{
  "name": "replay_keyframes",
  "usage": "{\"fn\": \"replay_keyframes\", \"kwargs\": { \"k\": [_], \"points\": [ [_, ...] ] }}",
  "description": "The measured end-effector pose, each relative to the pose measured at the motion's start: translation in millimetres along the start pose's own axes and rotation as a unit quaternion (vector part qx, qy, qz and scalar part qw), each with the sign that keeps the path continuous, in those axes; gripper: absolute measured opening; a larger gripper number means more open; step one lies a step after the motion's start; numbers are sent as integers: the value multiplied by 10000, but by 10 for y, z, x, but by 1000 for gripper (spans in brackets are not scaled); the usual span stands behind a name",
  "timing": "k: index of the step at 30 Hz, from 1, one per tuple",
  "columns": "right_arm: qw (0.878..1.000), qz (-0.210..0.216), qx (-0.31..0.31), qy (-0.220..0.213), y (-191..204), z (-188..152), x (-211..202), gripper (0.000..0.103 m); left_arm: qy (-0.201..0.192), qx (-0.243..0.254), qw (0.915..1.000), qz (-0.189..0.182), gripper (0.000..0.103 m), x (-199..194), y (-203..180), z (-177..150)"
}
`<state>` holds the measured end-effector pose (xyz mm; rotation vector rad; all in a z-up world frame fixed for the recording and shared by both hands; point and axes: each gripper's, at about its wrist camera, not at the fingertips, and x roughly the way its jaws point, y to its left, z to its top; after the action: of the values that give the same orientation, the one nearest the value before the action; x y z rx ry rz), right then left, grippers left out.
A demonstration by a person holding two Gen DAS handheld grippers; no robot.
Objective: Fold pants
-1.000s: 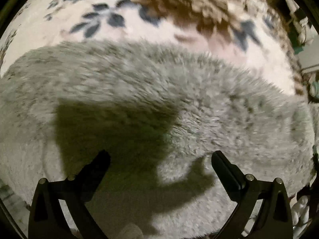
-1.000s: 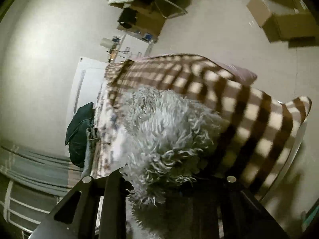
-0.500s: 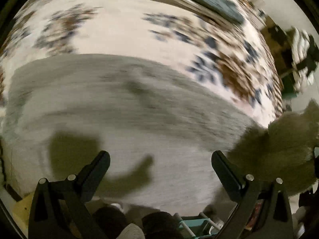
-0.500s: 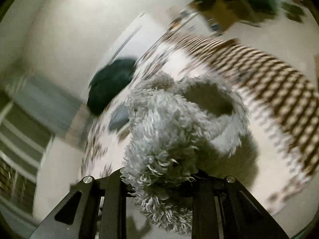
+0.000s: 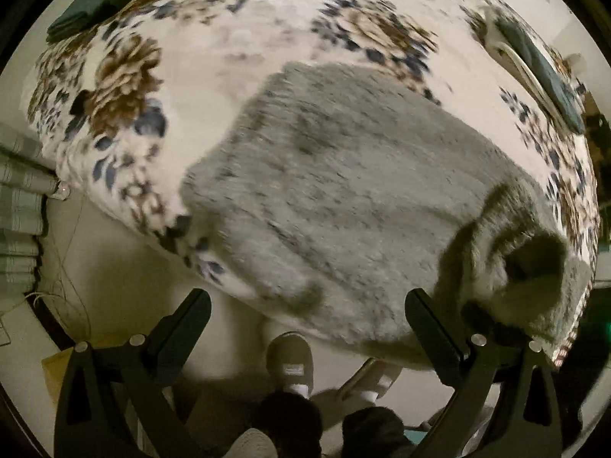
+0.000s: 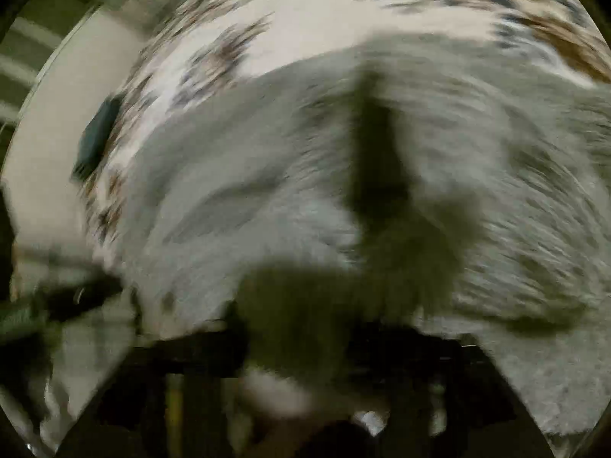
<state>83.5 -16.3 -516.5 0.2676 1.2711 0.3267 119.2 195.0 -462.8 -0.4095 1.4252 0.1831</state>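
Bedding comes first: a cream bed cover printed with brown and blue flowers [image 5: 214, 38] fills most of both wrist views, and its near edge hangs toward a pale floor [image 5: 114, 259]. Spread on it lie the fluffy grey fleece pants [image 5: 343, 191], flat through the middle, with one end doubled back into a thick rolled lump [image 5: 508, 252] at the right of the left wrist view, close to the bed's edge. Dark green folded cloths [image 5: 95, 0] sit well apart, at the far corners of the bed. Below the edge, a person's grey slipper [image 5: 290, 358] stands on the floor.

The left claw [image 5: 305, 328] hangs over the near edge with its jaws spread wide and nothing between them. The right claw [image 6: 305, 343] is badly smeared by motion blur; its jaws have just been opening, and a dark tuft of the grey fleece still shows between them, though whether the pads press on it I cannot tell.

By my reading, one fold has just been laid and is being let go. The next move probably calls for both claws to take the free corners of the flat end, lift together and lay it evenly over the doubled part, keeping the pile clear of the bed's edge.
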Motion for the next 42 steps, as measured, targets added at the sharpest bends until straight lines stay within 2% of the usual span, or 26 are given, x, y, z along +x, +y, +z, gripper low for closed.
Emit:
{"fn": "replay_keyframes", "kwargs": {
  "k": [3, 6, 10, 13, 15, 17, 18, 19, 20, 21, 22, 24, 28, 30, 31, 32, 33, 34, 35, 37, 40, 42],
  "points": [
    [9978, 649, -143, 53, 189, -77, -216, 74, -212, 219, 9995, -79, 103, -99, -110, 78],
    [9970, 735, 229, -64, -60, -113, -573, 75, -390, 671, 9965, -315, 103, -210, -425, 154],
    [9930, 279, 1099, -343, -686, -189, -1117, 76, -340, 1434, 9848, -922, 103, -257, -1161, 199],
    [9830, -173, 1748, -527, -1274, -287, -1419, 76, -132, 1872, 9725, -1381, 103, -154, -1767, 184],
    [9739, -537, 2127, -583, -1651, -382, -1560, 76, 20, 1994, 9698, -1407, 103, -5, -2033, 199],
    [9675, -698, 2352, -615, -1925, -419, -1611, 76, 221, 2119, 9686, -1280, 101, 274, -2277, 225],
    [9649, -753, 2442, -611, -2062, -392, -1602, 76, 345, 2164, 9680, -1224, 77, 400, -2347, 245],
    [9618, -812, 2547, -595, -2196, -408, -1610, 76, 497, 2143, 9672, -1273, 21, 531, -2381, 261],
    [9588, -840, 2650, -590, -2298, -420, -1597, 76, 603, 2089, 9661, -1390, 4, 566, -2375, 261],
    [9570, -799, 2722, -602, -2386, -428, -1578, 76, 587, 1974, 9673, -1483, 5, 537, -2341, 282],
    [9557, -767, 2780, -588, -2487, -451, -1563, 76, 314, 1825, 9692, -1625, 5, 429, -2241, 344],
    [9537, -687, 2873, -565, -2675, -484, -1574, 76, -21, 1654, 9736, -1570, 5, 266, -2067, 452],
    [9564, -582, 2847, -308, -2747, -403, -1263, 76, 89, 1087, 9838, -1420, 5, 408, -1748, 712],
    [9521, -362, 3035, -16, -2832, -430, -1048, 76, 325, 836, 9827, -1618, 9, 543, -1695, 787],
    [9497, -249, 3121, 111, -2854, -433, -968, 76, 511, 639, 9796, -1834, 9, 604, -1651, 829],
    [9432, -63, 3307, 311, -2906, -462, -859, 76, 601, 544, 9780, -1921, 10, 621, -1630, 845],
    [9394, 81, 3408, 349, -2940, -479, -800, 76, 674, 442, 9757, -2040, 16, 616, -1593, 861],
    [9381, 146, 3444, 322, -2961, -488, -781, 67, 687, 401, 9734, -2147, 28, 591, -1586, 854],
    [9381, 181, 3452, 209, -2974, -497, -789, 40, 682, 356, 9715, -2242, 35, 544, -1547, 843],
    [9408, 27, 3389, 96, -2993, -492, -850, 30, 711, 278, 9658, -2478, 62, 476, -1473, 813],
    [9380, -94, 3465, -74, -3082, -514, -1023, 27, 881, 83, 9595, -2676, 64, 439, -1274, 733],
    [9324, -104, 3611, -100, -3165, -507, -1104, 27, 953, 106, 9615, -2574, 64, 434, -1177, 621]
  ]
}}
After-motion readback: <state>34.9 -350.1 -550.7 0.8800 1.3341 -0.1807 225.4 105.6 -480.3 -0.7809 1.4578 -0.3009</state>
